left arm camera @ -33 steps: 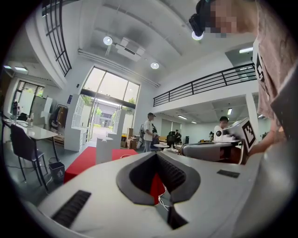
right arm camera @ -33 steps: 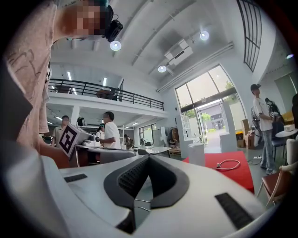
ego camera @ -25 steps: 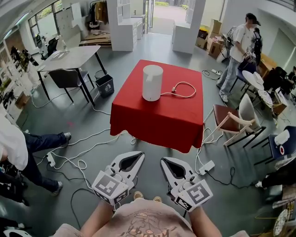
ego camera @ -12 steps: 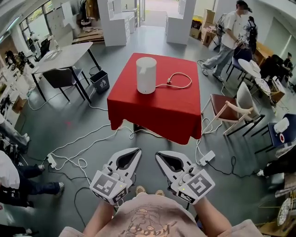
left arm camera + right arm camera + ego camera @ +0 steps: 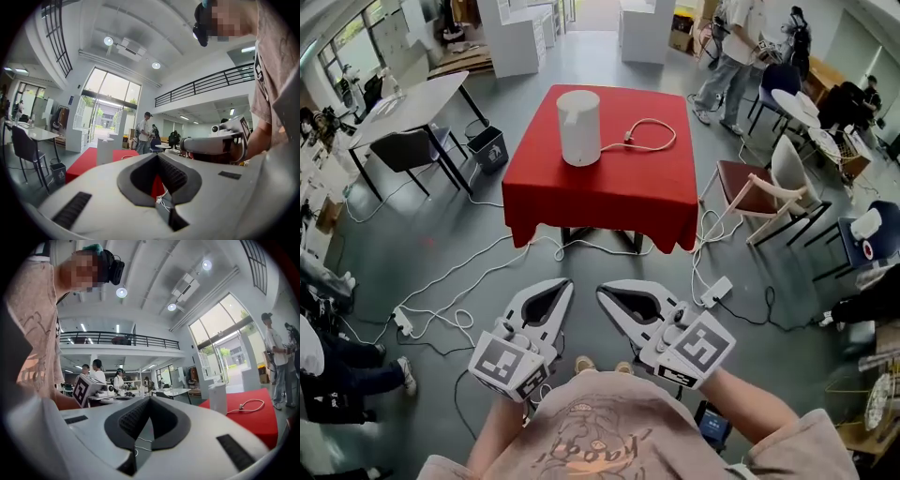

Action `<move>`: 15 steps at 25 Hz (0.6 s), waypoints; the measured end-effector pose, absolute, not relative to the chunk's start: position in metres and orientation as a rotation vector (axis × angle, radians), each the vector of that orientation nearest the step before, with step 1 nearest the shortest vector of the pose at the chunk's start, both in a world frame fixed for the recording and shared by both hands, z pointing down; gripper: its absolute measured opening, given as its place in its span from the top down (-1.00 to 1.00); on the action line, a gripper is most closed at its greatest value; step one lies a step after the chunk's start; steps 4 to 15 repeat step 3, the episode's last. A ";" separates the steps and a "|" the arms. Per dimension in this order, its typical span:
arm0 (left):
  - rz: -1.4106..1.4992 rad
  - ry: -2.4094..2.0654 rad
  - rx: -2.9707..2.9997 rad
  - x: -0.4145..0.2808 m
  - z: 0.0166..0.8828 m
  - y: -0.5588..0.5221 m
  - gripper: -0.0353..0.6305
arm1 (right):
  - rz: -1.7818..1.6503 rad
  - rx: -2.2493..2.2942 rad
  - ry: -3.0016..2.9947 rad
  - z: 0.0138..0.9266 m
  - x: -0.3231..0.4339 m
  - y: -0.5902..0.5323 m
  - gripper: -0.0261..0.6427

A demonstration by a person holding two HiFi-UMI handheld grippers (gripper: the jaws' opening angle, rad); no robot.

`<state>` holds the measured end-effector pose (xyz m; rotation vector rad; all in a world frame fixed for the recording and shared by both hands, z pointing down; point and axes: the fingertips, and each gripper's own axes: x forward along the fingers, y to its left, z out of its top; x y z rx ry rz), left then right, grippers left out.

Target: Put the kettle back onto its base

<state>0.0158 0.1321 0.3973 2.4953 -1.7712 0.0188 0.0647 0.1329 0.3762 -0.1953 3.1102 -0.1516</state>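
Both jaws together, left gripper [image 5: 565, 284], right gripper [image 5: 603, 290]; kettle [image 5: 578, 127] on table [image 5: 609, 183]

Premises present as a large open-plan office-workshop hall: grey floor [image 5: 422, 234], work desk [image 5: 403, 105], loose chairs [image 5: 769, 192], cables [image 5: 455, 286] and a power strip [image 5: 717, 291] underfoot, cardboard boxes [image 5: 682, 23], tall glazed entrance [image 5: 110, 110], railed mezzanine [image 5: 119, 340].
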 end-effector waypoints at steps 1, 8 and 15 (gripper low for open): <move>0.020 -1.776 2.499 0.015 0.397 0.132 0.90 | -0.144 -0.160 3.116 0.376 0.061 0.133 0.92; 0.021 -1.786 2.502 0.013 0.397 0.130 0.90 | -0.130 -0.098 3.127 0.376 0.056 0.133 0.92; 0.021 -1.786 2.502 0.013 0.397 0.130 0.90 | -0.130 -0.098 3.127 0.376 0.056 0.133 0.92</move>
